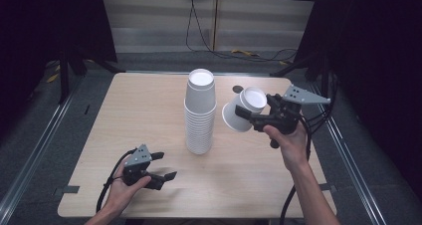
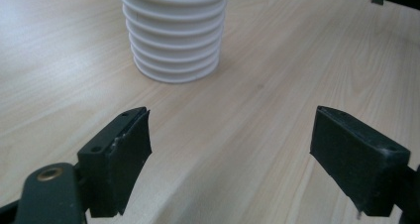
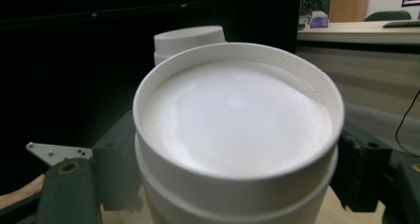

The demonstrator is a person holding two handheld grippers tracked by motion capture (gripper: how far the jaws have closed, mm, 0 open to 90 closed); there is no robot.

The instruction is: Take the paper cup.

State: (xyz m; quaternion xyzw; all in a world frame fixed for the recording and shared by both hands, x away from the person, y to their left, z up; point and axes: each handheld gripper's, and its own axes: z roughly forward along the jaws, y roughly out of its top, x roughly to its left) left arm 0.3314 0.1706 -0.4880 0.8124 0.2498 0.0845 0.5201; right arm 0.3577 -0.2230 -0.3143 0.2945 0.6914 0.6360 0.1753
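A tall stack of upside-down white paper cups [image 1: 200, 113] stands in the middle of the wooden table [image 1: 144, 110]. Its lower rims show in the left gripper view [image 2: 173, 33] and its top in the right gripper view [image 3: 188, 38]. My right gripper [image 1: 255, 105] is above the table to the right of the stack, shut on a white cup [image 1: 244, 110] tilted on its side. In the right gripper view that cup [image 3: 237, 135] faces me bottom first, with a second rim nested under it. Low at the front left, my left gripper [image 1: 165, 165] is open with nothing between its jaws [image 2: 230, 135].
A small dark round spot [image 1: 238, 89] marks the table behind the held cup. Cables [image 1: 249, 53] lie on the floor beyond the far edge. Metal rails [image 1: 30, 160] run along both sides of the table. Bare wood lies between the left gripper and the stack.
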